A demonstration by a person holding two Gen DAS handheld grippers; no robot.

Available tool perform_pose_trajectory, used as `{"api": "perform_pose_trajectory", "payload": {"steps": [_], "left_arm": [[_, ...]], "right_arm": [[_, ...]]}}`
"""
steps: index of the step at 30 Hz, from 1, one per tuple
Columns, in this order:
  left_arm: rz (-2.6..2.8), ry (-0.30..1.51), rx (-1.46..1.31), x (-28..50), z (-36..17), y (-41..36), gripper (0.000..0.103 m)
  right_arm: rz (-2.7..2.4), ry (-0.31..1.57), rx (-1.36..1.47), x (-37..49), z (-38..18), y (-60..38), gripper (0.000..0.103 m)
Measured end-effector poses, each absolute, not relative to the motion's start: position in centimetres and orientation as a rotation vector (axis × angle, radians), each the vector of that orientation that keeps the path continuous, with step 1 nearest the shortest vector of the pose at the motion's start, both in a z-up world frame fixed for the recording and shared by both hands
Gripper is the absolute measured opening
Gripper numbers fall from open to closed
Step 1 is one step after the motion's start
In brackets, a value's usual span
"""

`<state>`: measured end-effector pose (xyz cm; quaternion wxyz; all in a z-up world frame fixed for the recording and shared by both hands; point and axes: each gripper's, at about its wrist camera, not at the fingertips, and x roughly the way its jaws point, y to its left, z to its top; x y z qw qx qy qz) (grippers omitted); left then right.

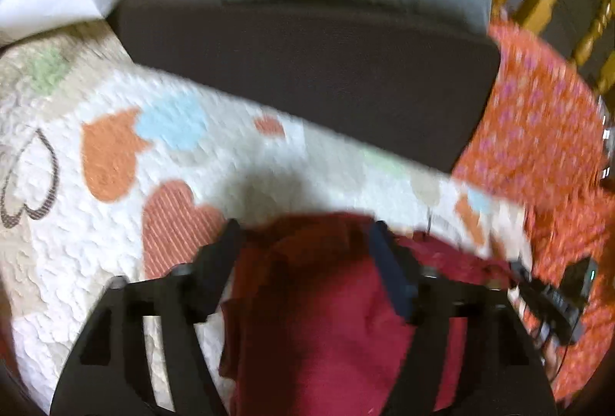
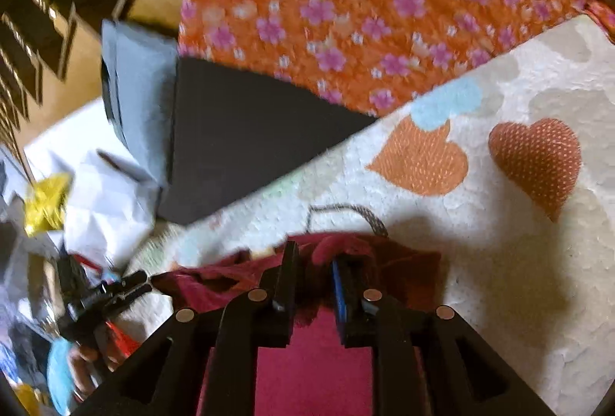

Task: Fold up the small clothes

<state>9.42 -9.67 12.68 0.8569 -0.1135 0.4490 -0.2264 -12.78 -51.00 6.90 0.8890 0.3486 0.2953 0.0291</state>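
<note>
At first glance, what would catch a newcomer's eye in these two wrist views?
The dark red garment fills the bottom centre of both views, lying on a white quilt with heart patches. The left gripper stands open over it, while the right gripper has narrow jaws with red cloth bunched between them. Behind, a bright orange flowered cloth meets a dark flat slab.

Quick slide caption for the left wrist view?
Left claw open over the dark red garment on the heart-print quilt.
</note>
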Motion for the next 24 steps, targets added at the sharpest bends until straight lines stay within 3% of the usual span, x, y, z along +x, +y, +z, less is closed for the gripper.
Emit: {"api": "perform_pose_trajectory", "payload": {"steps": [6,8,18,24], "left_arm": [[-0.506,0.96,-0.134,8.5,11.7,-11.9,0.073],[-0.499,0.976,-0.074,8.3,10.7,-13.2,0.073],[-0.357,1.053,0.018,9.9,4.6,-13.1,0.073],[-0.335,1.066,-0.056,10.7,3.5,-11.7,0.073]], "right_arm": [[0.012,0.557,0.638,-13.3,8.9,-49.4,0.019],[0.029,0.532,0.634,-13.0,9.5,-49.5,0.024],[0.081,0.762,0.648,-11.8,8.4,-52.5,0.032],[0.107,0.633,0.579,-14.2,9.7,-52.1,0.033]]}}
